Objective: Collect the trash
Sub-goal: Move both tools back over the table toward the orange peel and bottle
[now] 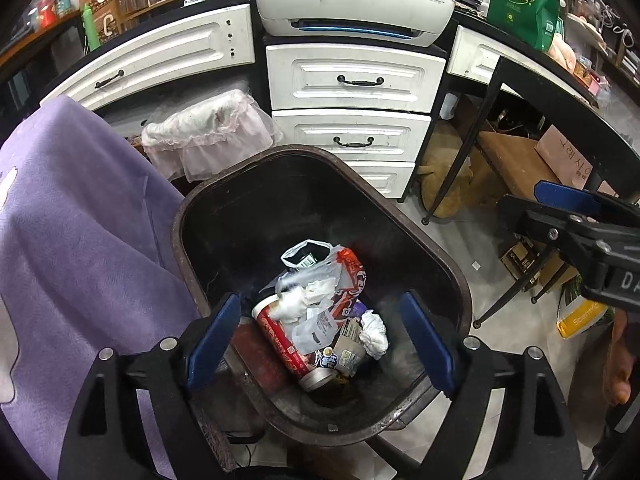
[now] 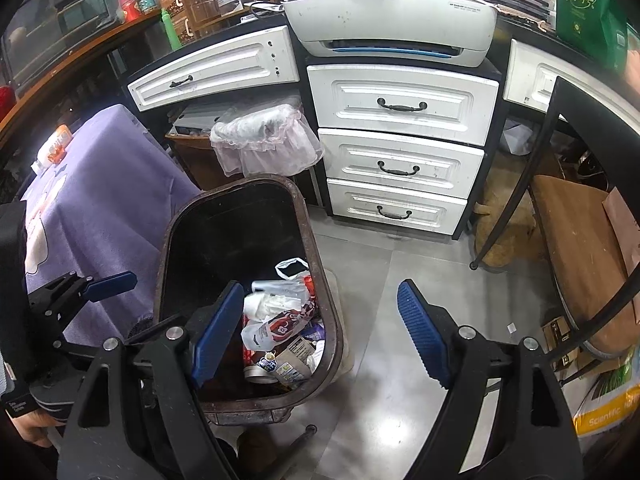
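A dark brown trash bin (image 1: 320,160) stands on the floor and holds trash: a red paper cup (image 1: 280,340), crumpled white tissues (image 1: 374,334), a plastic bag (image 1: 340,276) and wrappers. My left gripper (image 1: 320,344) is open and empty, right above the bin's opening. My right gripper (image 2: 320,336) is open and empty, above the bin's right rim (image 2: 334,320) and the floor beside it. The right gripper also shows at the right edge of the left wrist view (image 1: 568,216). The left gripper shows at the left of the right wrist view (image 2: 100,286).
A purple cloth-covered table (image 1: 80,240) is to the left of the bin. A white drawer cabinet (image 2: 400,152) with a printer (image 2: 392,20) on top stands behind. A frilly covered stool (image 2: 264,140), a black-legged wooden table (image 2: 576,248) and boxes are around.
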A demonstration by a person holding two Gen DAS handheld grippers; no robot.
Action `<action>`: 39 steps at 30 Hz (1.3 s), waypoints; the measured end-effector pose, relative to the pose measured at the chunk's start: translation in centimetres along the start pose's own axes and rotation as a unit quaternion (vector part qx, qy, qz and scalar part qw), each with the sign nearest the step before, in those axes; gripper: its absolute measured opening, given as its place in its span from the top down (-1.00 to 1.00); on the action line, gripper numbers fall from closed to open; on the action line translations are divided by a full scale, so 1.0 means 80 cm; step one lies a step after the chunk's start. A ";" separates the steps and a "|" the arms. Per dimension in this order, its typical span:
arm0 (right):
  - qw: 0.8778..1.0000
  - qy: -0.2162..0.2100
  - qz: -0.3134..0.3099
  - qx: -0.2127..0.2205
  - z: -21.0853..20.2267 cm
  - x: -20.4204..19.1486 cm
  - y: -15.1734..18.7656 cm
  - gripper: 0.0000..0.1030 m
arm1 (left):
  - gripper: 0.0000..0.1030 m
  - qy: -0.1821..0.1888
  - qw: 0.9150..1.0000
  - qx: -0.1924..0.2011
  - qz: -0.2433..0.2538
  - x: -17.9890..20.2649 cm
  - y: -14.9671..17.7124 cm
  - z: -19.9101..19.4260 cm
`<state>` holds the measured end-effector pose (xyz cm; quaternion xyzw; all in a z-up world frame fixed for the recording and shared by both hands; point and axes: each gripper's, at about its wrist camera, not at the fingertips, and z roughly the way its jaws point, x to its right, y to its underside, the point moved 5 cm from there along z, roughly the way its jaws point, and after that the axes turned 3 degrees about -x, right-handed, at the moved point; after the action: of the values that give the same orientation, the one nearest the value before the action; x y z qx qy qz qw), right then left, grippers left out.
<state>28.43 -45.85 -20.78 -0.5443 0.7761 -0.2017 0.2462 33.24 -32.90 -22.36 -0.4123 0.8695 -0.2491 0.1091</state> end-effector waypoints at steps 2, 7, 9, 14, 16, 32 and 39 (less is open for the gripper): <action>1.000 0.001 0.000 0.000 0.000 0.000 0.000 -0.57 | -0.60 -0.001 1.000 0.003 0.001 0.000 0.002 -0.003; 1.000 -0.001 0.001 0.001 0.000 0.000 0.001 -0.57 | -0.65 0.006 1.000 0.008 -0.003 -0.001 0.007 -0.014; 1.000 -0.001 0.000 0.000 0.001 -0.001 0.001 -0.57 | -0.67 0.006 1.000 0.015 -0.004 -0.001 0.008 -0.023; 1.000 -0.011 -0.006 -0.001 0.000 -0.011 0.000 -0.57 | -0.72 0.010 0.999 0.033 -0.005 -0.001 0.007 -0.052; 1.000 -0.020 -0.010 0.001 -0.002 -0.019 -0.003 -0.57 | -0.74 0.012 0.999 0.046 -0.004 -0.003 0.005 -0.070; 0.986 -0.104 -0.123 0.036 -0.033 -0.198 -0.078 -0.70 | -0.89 -0.073 0.985 0.146 -0.047 -0.145 -0.001 -0.221; 0.965 -0.174 -0.198 0.013 -0.019 -0.340 -0.090 -0.76 | -0.89 -0.124 0.976 0.145 -0.108 -0.261 0.027 -0.256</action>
<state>40.63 -22.46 -10.99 -0.7107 0.5954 -0.1581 0.3398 36.94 -8.61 -6.35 -0.5113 0.7541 -0.3298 0.2470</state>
